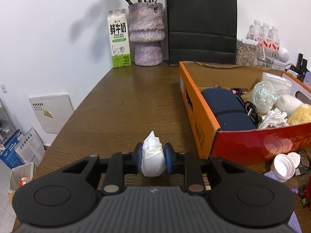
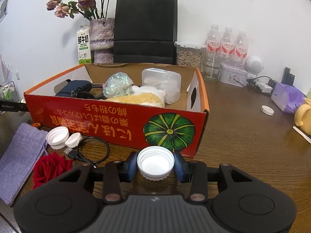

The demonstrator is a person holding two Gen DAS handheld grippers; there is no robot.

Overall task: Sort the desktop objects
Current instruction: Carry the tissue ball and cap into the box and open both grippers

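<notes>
The orange cardboard box (image 2: 120,116) already holds many things, while the left gripper (image 1: 153,158) squeezes a crumpled white tissue (image 1: 152,159) and the right gripper (image 2: 155,165) squeezes a white plastic cap (image 2: 155,162), both low over the brown wooden worktop (image 1: 124,104), with more caps (image 2: 58,136), a black cable (image 2: 91,151) and a red rose (image 2: 49,168) left outside.

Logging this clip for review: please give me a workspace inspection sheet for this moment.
Surface: brown wooden table, partly bare.
Job's things: crumpled white tissue; white ribbed cap; red and orange cardboard box holding a navy pouch, plush toy and clear container.
Clutter: two more white caps, red rose, purple cloth pouch, milk carton, vase, black paper bag, water bottles.
Grippers: left claw shut on the tissue; right claw shut on the cap.
Cables: black USB cable coiled beside the box.
Surroundings: white wall; bin and boxes on the floor at the left.
</notes>
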